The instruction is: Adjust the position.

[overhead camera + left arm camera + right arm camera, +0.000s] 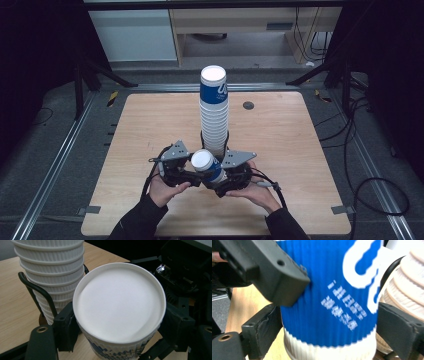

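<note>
A wooden surface sits inside a dark-curtained frame, with a tall stack of paper cups standing in a black wire holder near its middle. Just in front of that stack, a single blue-and-white paper cup is held tilted between the two grippers, its white bottom facing up toward the camera. The left gripper has its fingers clenched on the cup's sides. The right gripper stands around the blue wall with its fingers spread, apparently released. The cup seems already separated from the stack; setting it down is left.
</note>
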Demonstrator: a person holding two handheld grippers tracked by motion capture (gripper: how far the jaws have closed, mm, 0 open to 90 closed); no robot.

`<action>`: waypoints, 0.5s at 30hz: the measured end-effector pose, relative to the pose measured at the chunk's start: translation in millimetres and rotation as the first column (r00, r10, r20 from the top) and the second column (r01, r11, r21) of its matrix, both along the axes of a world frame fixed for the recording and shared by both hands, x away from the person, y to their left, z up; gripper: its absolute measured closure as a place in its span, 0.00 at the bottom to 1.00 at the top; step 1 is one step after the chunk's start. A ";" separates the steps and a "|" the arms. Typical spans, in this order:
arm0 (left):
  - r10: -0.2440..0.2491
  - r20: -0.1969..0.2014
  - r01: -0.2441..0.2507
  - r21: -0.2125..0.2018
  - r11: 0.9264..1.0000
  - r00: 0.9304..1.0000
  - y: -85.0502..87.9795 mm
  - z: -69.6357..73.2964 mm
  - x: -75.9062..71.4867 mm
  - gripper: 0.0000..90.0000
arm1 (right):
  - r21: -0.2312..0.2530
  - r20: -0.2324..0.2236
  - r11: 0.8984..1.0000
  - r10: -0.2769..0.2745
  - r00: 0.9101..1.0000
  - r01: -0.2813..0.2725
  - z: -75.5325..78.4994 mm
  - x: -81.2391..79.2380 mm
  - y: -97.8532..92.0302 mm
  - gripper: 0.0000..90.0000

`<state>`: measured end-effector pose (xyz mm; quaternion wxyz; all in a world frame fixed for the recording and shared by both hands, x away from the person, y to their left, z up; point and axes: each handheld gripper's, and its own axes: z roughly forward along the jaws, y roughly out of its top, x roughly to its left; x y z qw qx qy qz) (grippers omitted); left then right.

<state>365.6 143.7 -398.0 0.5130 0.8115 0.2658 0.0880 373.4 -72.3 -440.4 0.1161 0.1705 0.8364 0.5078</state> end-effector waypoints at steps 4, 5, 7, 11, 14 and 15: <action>0.003 0.002 -0.003 -0.010 1.000 1.000 2.6 1.1 0.2 0.28 | 0.002 0.000 1.000 -0.004 1.000 0.004 1.1 0.3 -2.0 0.10; 0.004 0.008 -0.004 -0.013 1.000 1.000 4.1 1.8 -0.1 0.28 | 0.007 0.001 1.000 -0.005 1.000 0.005 1.9 0.7 -3.3 0.10; 0.002 0.009 -0.002 -0.025 1.000 1.000 5.4 2.3 -0.1 0.28 | 0.012 -0.004 1.000 -0.003 1.000 0.003 2.5 0.9 -4.7 0.09; 0.001 0.016 0.000 -0.034 0.999 1.000 5.9 2.9 -0.9 0.28 | 0.015 -0.012 1.000 -0.003 1.000 0.003 2.2 1.7 -6.0 0.09; -0.008 0.018 0.008 -0.043 0.999 1.000 5.7 3.1 -1.7 0.28 | 0.018 -0.026 1.000 0.002 1.000 -0.001 1.3 2.5 -5.7 0.09; -0.010 0.018 0.011 -0.047 0.999 1.000 5.5 3.2 -1.9 0.28 | 0.019 -0.030 1.000 0.005 1.000 -0.004 0.8 2.7 -5.4 0.09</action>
